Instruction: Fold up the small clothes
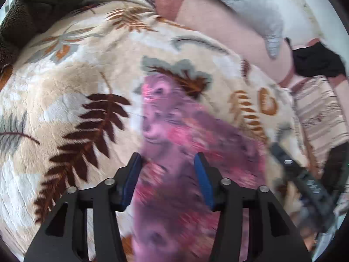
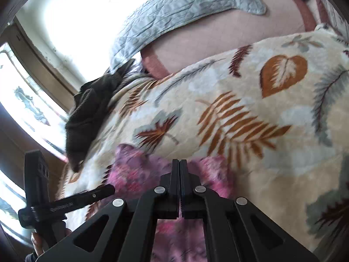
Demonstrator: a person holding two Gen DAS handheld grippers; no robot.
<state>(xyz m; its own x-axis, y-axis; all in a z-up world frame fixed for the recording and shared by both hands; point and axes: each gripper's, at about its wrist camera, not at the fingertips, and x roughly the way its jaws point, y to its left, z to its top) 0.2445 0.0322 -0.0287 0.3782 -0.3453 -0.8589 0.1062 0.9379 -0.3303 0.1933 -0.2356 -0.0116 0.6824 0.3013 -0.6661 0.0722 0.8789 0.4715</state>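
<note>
In the left wrist view, the left tongs [image 1: 168, 163] stand wide open, blue pads apart, hovering over a pink-and-purple patterned small garment [image 1: 185, 135] that lies blurred on a cream plush blanket printed with brown and orange leaves [image 1: 72, 83]. The garment runs between the fingers; contact cannot be told. A dark brown fleece cloth [image 1: 32, 6] lies at the blanket's far edge, a grey quilted cover [image 1: 246, 2] beyond.

In the right wrist view, the right tongs [image 2: 179, 163] are pressed together, tips on the garment's [image 2: 135, 166] edge; whether fabric is pinched cannot be told. The left tongs [image 2: 109, 188] show at lower left.
</note>
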